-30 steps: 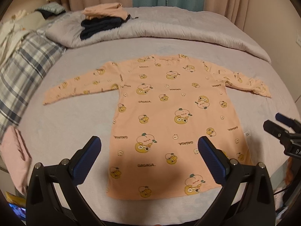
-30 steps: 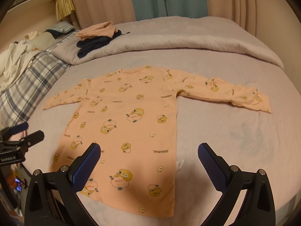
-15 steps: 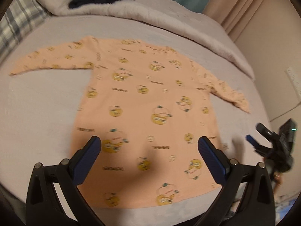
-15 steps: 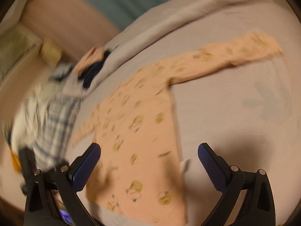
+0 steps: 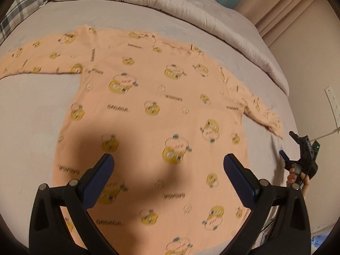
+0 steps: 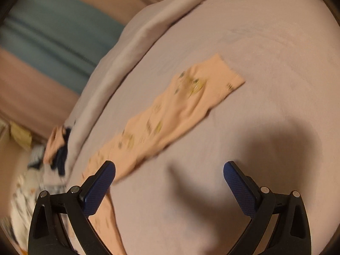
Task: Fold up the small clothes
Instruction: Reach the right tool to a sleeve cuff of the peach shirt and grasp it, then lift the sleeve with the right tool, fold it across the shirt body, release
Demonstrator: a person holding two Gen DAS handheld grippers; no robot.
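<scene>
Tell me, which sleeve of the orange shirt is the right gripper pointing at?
The right gripper faces the sleeve nearest the wall outlet; the other sleeve stretches toward the plaid blanket.

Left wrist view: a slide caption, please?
Open left gripper poised over a peach long-sleeved top spread flat on a grey bed.

Left wrist view looked down from above shirt hem, facing collar and rolled duvet, fairly near. Right wrist view sat low over bed, tilted, facing right sleeve, blurred. Shared that sleeve, duvet, folded clothes pile.
</scene>
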